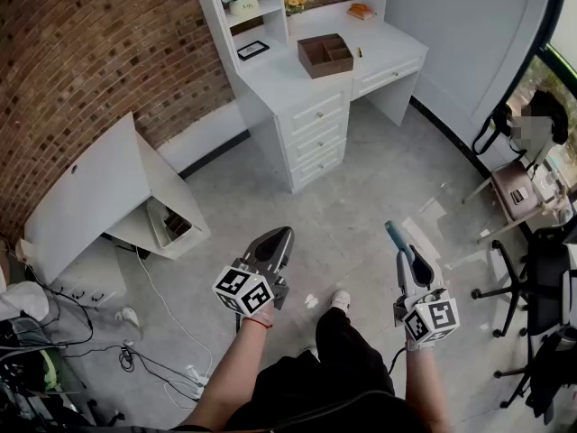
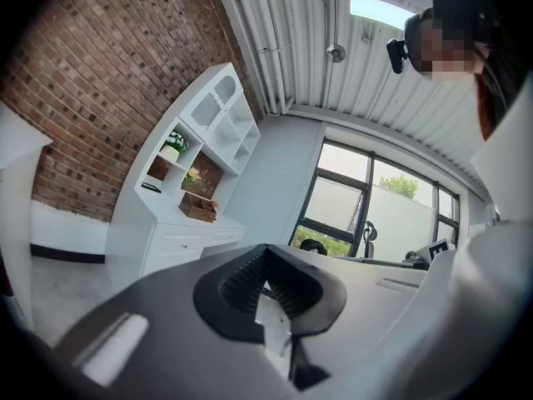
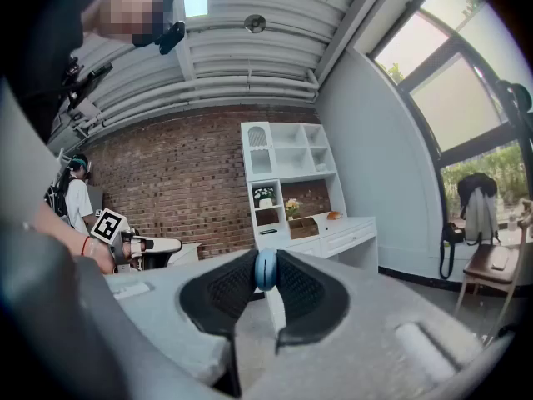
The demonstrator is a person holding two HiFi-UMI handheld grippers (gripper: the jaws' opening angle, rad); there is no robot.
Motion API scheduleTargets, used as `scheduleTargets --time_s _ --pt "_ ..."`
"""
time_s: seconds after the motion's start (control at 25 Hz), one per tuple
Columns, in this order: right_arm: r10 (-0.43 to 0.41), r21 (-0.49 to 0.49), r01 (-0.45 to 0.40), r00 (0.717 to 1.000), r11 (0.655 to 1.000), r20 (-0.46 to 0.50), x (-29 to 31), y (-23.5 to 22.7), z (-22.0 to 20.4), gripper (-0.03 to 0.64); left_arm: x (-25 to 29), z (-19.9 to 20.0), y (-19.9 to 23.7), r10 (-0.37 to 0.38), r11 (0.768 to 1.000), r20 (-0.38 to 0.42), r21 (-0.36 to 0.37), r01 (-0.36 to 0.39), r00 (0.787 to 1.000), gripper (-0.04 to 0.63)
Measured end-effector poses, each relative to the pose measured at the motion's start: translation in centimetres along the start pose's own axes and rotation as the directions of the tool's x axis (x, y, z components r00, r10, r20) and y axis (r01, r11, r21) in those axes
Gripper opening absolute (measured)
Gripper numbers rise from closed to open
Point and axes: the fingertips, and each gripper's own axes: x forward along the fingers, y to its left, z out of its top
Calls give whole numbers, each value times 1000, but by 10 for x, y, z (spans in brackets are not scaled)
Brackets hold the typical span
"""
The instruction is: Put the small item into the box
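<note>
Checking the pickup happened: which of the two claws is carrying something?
The right claw: it is closed on a small blue item. The left claw is shut with nothing in it.

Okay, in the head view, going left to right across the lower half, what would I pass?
Tilted white cabinet → left gripper, jaws shut and empty → right gripper, shut on a small blue item → black office chair.
</note>
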Motion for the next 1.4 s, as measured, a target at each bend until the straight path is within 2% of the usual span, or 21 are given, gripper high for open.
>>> scheduleTargets --time_s 0.68,1.0,1.4 --pt "41 5 -41 999 999 -12 93 -72 23 64 104 18 46 56 998 -2 -25 -56 998 2" --pt "55 9 -55 998 998 6 121 -118 28 64 164 22 45 39 999 21 -2 -39 999 2" --pt "81 44 -81 997 996 6 156 -134 33 65 196 28 58 45 999 -1 30 -45 999 2"
